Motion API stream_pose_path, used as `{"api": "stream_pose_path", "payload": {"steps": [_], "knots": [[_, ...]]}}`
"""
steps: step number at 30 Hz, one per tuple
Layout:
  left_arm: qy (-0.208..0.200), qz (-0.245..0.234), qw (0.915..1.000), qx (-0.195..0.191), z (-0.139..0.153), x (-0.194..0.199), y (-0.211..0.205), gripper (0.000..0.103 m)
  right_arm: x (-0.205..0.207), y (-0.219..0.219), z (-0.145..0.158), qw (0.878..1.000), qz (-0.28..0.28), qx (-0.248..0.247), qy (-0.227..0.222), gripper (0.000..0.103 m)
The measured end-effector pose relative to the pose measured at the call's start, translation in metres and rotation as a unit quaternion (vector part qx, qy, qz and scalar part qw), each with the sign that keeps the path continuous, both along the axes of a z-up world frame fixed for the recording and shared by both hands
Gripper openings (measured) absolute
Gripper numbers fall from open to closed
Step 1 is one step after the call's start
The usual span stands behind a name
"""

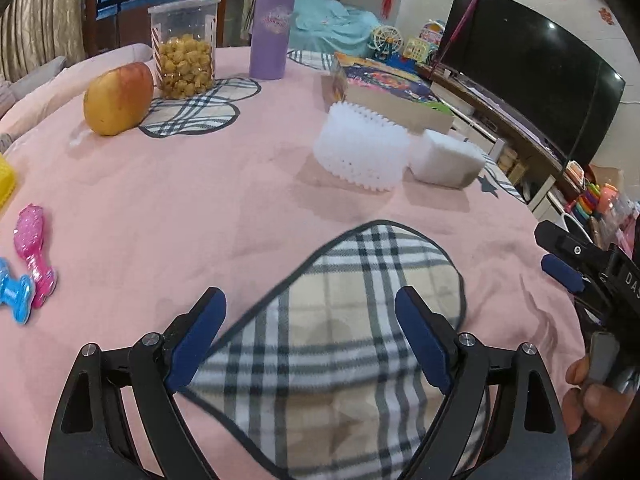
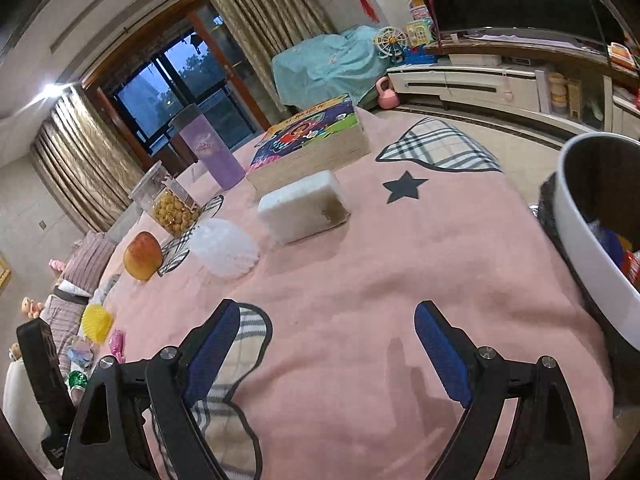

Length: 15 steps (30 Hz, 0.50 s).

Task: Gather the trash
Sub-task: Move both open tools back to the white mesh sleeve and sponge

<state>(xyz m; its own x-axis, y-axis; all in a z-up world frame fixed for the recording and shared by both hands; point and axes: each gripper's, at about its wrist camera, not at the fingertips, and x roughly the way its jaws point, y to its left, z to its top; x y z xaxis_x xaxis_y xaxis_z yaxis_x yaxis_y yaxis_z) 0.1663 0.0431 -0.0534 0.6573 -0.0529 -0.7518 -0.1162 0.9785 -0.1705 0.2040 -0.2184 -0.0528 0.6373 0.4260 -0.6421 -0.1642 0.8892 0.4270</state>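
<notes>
Both grippers, left (image 1: 310,334) and right (image 2: 326,354), hanging wide open, holding nothing. Trash sitting mid-table: foam net (image 1: 362,148), stained sponge (image 2: 303,210) beside it; bin (image 2: 596,240) at right edge. Risk: net crushing or slipping in the pinch. Book (image 2: 312,148) crowding behind; apple (image 1: 119,98), jar (image 1: 185,48) standing clear.

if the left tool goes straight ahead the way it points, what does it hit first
Probably the white foam fruit net. The open left tool hovers over the plaid patch, with bare pink tablecloth between; depth is uncertain.
</notes>
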Motion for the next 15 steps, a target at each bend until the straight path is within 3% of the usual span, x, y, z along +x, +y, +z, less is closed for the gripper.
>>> {"api": "stream_pose_path", "payload": {"steps": [5,15], "knots": [[-0.002,-0.005,0.9999,0.009,0.000,0.016,0.000,0.089,0.015,0.006,-0.002,1.000,0.005,-0.004,0.003,0.090],[-0.007,-0.026,0.9996,-0.009,0.003,0.057,-0.002,0.089,0.055,0.009,-0.011,1.000,0.018,0.003,0.013,0.090]]}}
